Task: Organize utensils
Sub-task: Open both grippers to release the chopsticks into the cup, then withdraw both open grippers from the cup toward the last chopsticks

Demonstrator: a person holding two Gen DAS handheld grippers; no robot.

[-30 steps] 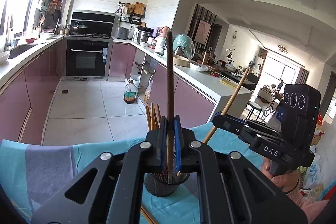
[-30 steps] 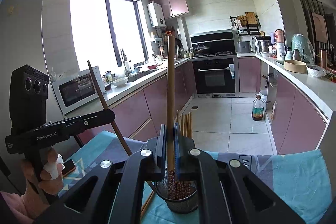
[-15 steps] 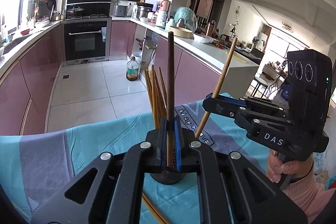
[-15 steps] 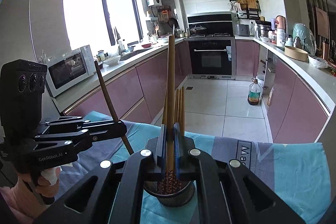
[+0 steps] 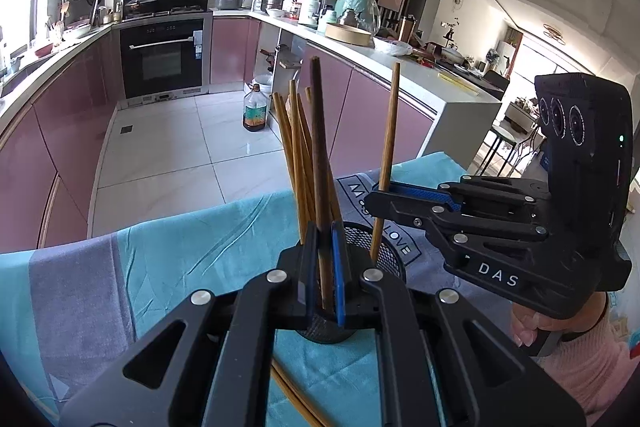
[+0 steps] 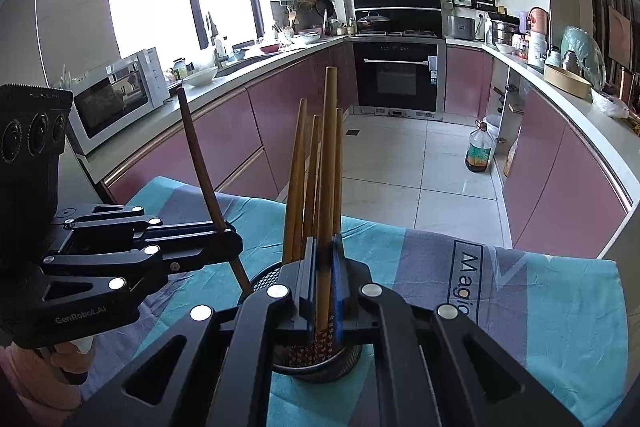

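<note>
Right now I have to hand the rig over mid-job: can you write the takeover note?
Left gripper: shut on the dark chopstick, tip lowered into the mesh cup.
Right gripper: shut on the light chopstick, also upright with its tip in the cup.
Cup stands on the teal cloth and already holds several chopsticks.
Done: most chopsticks are in the cup.
Left: release both held ones, then collect the loose chopsticks lying on the cloth by the cup.

Standing chopsticks (image 5: 298, 163) crowd holder (image 5: 390, 247) mouth (right rim freer).
</note>
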